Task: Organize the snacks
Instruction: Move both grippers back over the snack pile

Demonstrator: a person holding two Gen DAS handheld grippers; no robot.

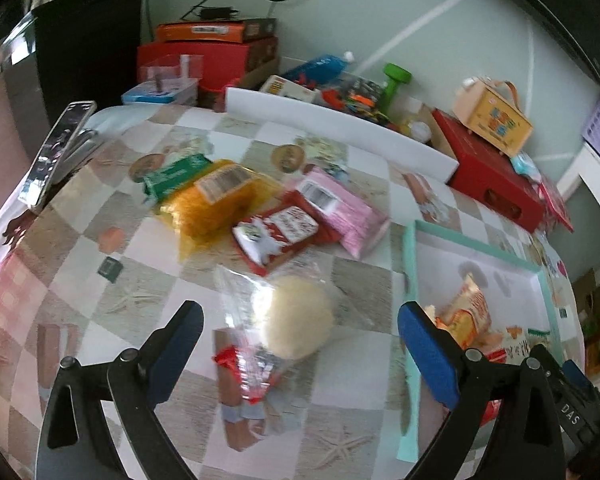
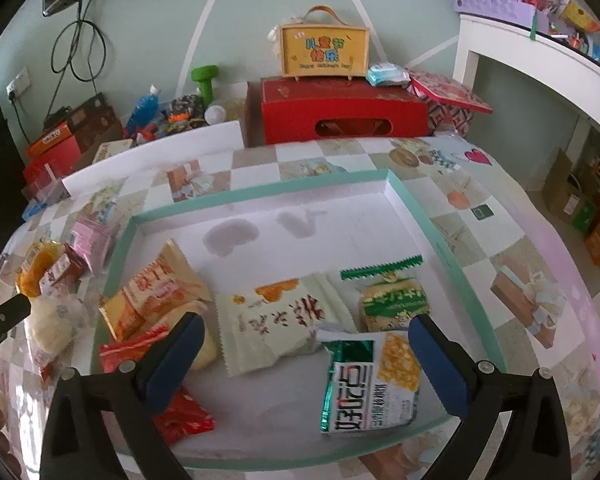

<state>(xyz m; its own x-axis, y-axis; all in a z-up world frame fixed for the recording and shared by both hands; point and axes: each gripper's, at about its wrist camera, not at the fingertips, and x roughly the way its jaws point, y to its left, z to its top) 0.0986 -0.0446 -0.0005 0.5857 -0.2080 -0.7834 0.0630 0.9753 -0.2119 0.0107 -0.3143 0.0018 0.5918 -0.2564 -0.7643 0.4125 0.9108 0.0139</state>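
My left gripper is open, its jaws either side of a round pale bun in a clear wrapper lying on the checked tablecloth. Beyond it lie a red-and-white pack, a pink pack, an orange pack and a green pack. My right gripper is open and empty above the teal-rimmed tray, which holds a cream packet, a green-and-white cracker packet, a green bun packet, an orange packet and red packets.
A red box with a yellow carry case on it stands at the table's far edge. A white board lines the back. Boxes, a blue bottle and a green dumbbell sit behind. A white shelf stands on the right.
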